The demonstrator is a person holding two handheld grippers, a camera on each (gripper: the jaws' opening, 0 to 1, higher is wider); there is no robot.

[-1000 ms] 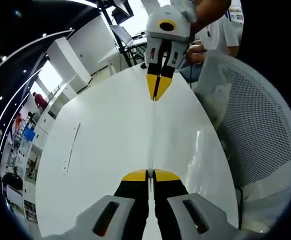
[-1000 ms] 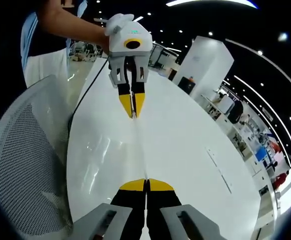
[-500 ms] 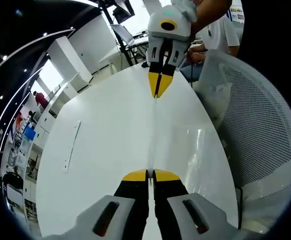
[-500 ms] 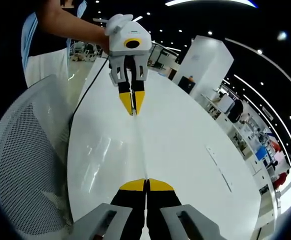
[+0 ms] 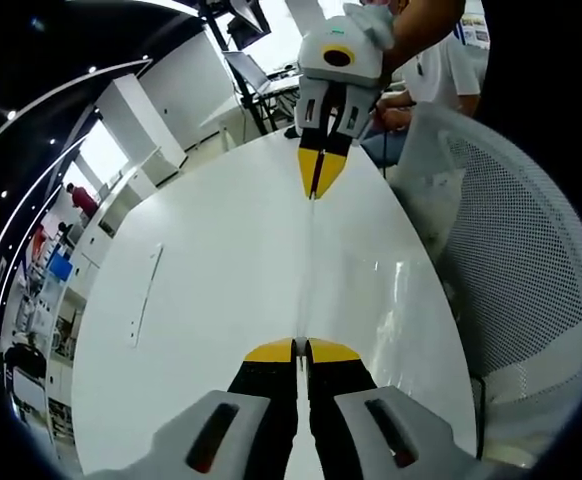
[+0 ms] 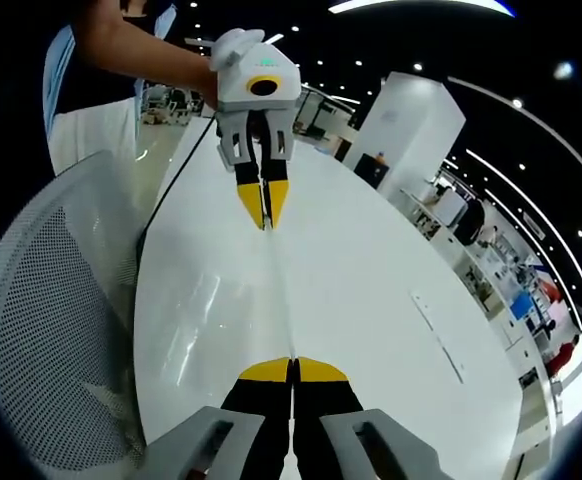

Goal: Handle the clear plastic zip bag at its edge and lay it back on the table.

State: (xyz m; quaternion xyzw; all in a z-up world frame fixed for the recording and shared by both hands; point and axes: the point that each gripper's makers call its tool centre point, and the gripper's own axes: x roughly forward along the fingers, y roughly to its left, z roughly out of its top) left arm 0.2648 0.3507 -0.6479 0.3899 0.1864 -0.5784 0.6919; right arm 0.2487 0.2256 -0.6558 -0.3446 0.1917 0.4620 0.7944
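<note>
Both grippers, left gripper [image 5: 301, 349] and right gripper [image 6: 292, 368], have their jaws closed on opposite ends of the clear zip bag's edge [image 5: 309, 270], stretched above the white tabletop [image 5: 211, 300]. Next, lower it flat and let go.

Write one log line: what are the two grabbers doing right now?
left gripper: shut on bag edge | right gripper: shut on bag edge | clear zip bag: stretched above white table

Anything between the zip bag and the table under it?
Nothing visible. The clear zip bag is stretched between the left tongs and right tongs, both shut on its edge, over bare white table.
</note>
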